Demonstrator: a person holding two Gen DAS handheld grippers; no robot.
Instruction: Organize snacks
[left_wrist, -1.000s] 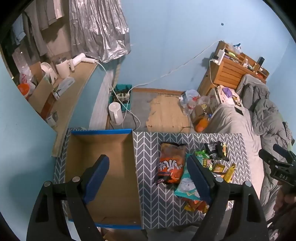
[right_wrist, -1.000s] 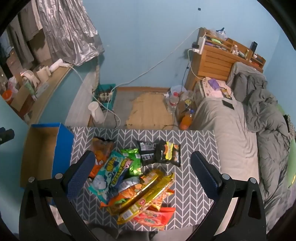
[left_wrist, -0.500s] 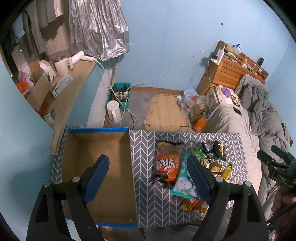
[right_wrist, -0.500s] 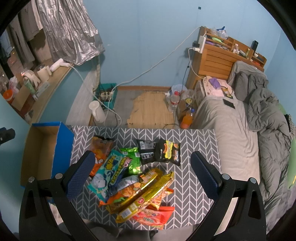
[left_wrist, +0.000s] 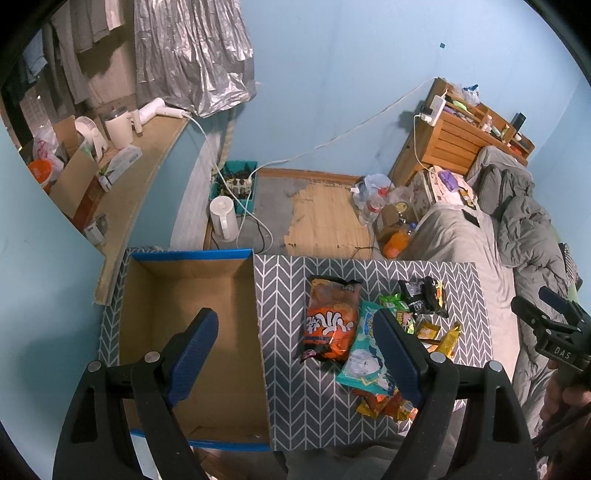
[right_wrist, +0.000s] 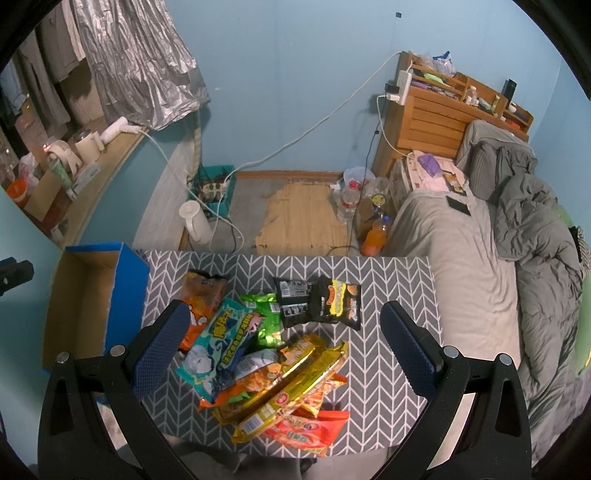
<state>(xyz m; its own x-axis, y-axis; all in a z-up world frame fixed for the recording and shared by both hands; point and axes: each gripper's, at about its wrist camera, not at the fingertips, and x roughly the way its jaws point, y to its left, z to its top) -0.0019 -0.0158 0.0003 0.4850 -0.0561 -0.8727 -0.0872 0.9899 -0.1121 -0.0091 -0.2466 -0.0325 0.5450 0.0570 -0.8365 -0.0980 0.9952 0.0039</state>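
Note:
A pile of snack packets lies on the herringbone table (left_wrist: 295, 398) (right_wrist: 391, 280): an orange chip bag (left_wrist: 330, 321) (right_wrist: 201, 295), a teal packet (left_wrist: 364, 354) (right_wrist: 221, 343), a green packet (right_wrist: 266, 317), black packets (right_wrist: 321, 302) (left_wrist: 424, 295), gold packets (right_wrist: 295, 384) and a red one (right_wrist: 306, 430). An open cardboard box (left_wrist: 184, 314) (right_wrist: 81, 310) with blue edges sits at the table's left and holds nothing. My left gripper (left_wrist: 291, 354) hovers open above the box's right wall. High over the pile, my right gripper (right_wrist: 284, 347) is open too.
Beyond the table on the floor stand a white jug (left_wrist: 223, 218), a teal crate with a power strip (left_wrist: 236, 184), bottles and bags (left_wrist: 384, 218). A bed with grey bedding (right_wrist: 480, 295) runs along the right. A cluttered wooden shelf (left_wrist: 122, 184) lines the left wall.
Both grippers have risen and drawn back slightly, so the table and box look a little smaller. Nothing was picked up or moved.

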